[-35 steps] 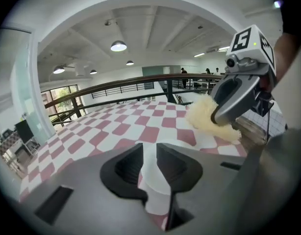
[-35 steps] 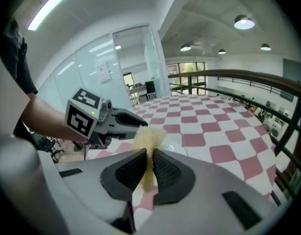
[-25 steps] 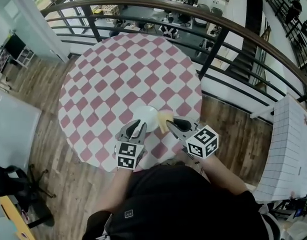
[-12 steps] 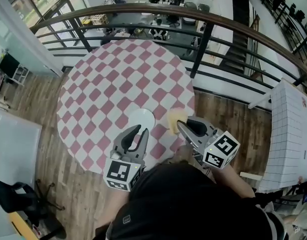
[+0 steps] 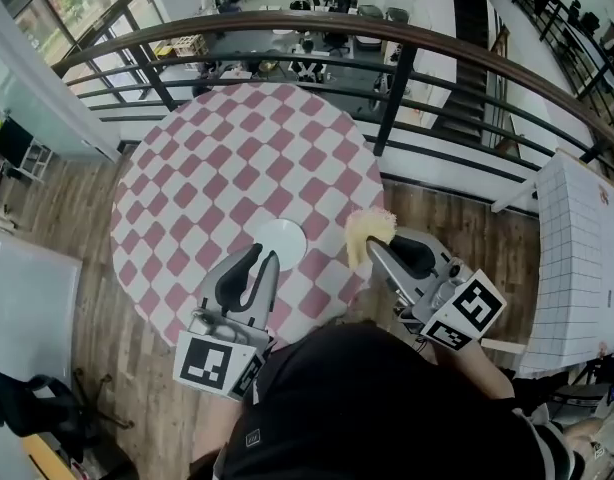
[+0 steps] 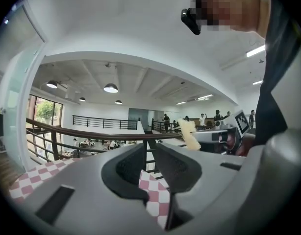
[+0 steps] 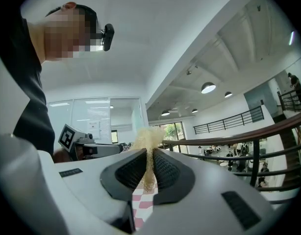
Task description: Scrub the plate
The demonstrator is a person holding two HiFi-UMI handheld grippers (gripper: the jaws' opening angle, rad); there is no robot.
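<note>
On the checked table [image 5: 237,158], the white plate [image 5: 283,243] sits alone. The right gripper [image 5: 379,253], clamped on a yellow sponge [image 5: 367,230], has lifted away to the plate's right. The left gripper [image 5: 262,260], on the plate's near side, is closing on nothing, so scrubbing is paused or perhaps finished.

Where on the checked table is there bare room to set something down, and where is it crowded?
Free: all the cloth from the plate to the railing. Crowded: the near edge, with the plate, the left tongs closing on nothing, and the right tongs gripping the sponge.
</note>
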